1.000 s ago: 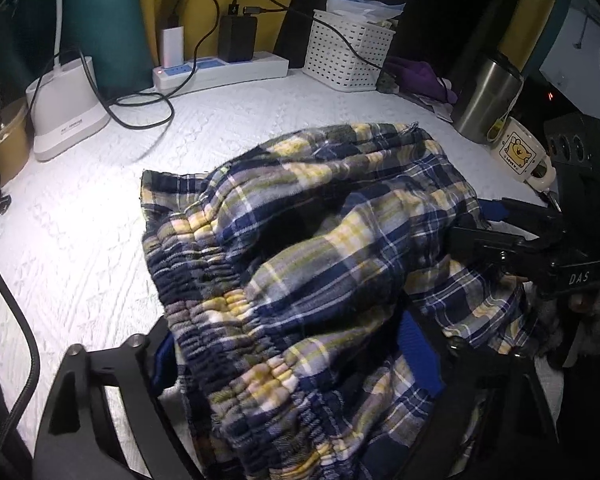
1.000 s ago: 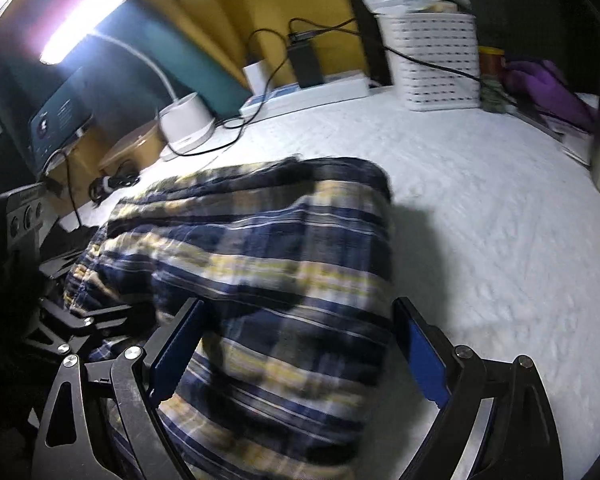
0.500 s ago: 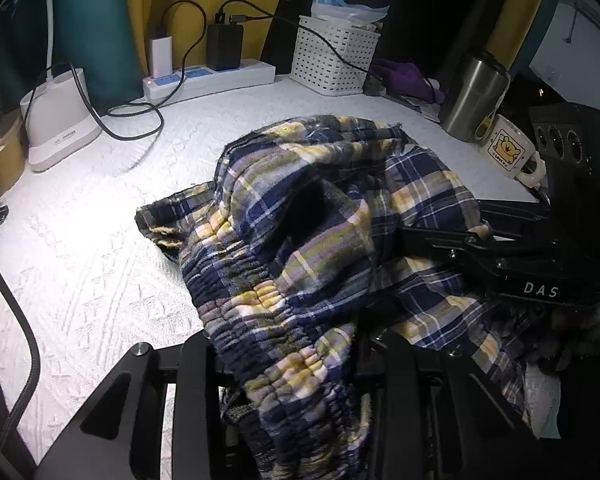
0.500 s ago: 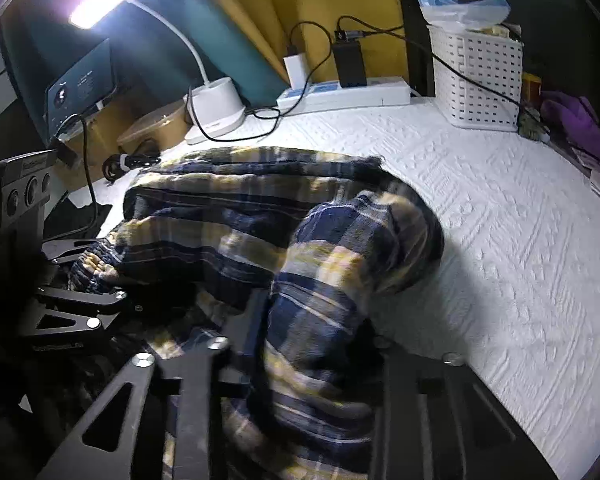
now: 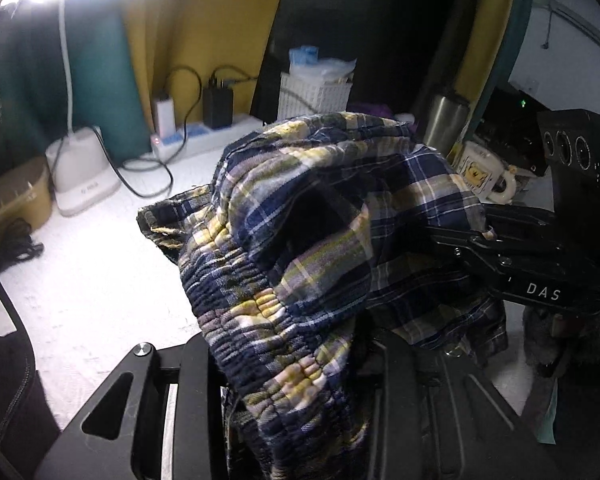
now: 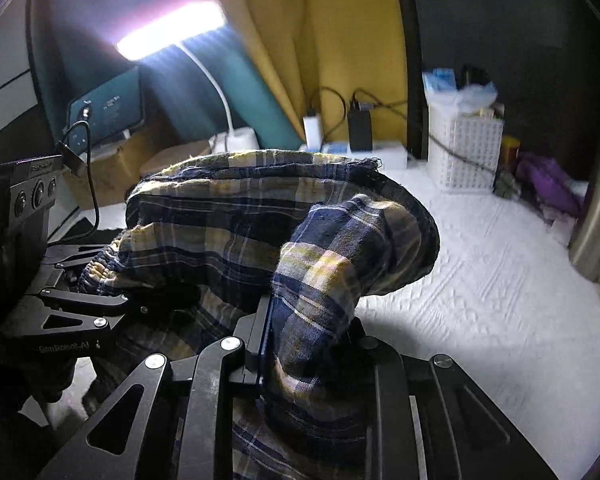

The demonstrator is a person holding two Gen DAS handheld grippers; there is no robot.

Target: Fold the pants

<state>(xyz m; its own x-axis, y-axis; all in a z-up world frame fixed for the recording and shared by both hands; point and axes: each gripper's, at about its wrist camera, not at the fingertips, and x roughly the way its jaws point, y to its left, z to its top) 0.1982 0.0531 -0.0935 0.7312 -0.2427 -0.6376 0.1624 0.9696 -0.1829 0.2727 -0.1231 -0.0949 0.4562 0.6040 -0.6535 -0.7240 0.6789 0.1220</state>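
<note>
Lifted since prev frame, pants (image 5: pixel 300 240) bunched w/ no clear long axis, left tool (image 5: pixel 296 384) & right tool (image 6: pixel 308 344) both clamping fabric, right closing.

My right hand-held gripper (image 6: pixel 308 344) is closing on the plaid pants (image 6: pixel 260 220), bunched above the white table (image 6: pixel 500 300).

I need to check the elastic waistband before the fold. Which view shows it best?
The left wrist view: the gathered waistband runs close and sharp up from the left tool. In the right wrist view only a small bunched piece shows.
</note>
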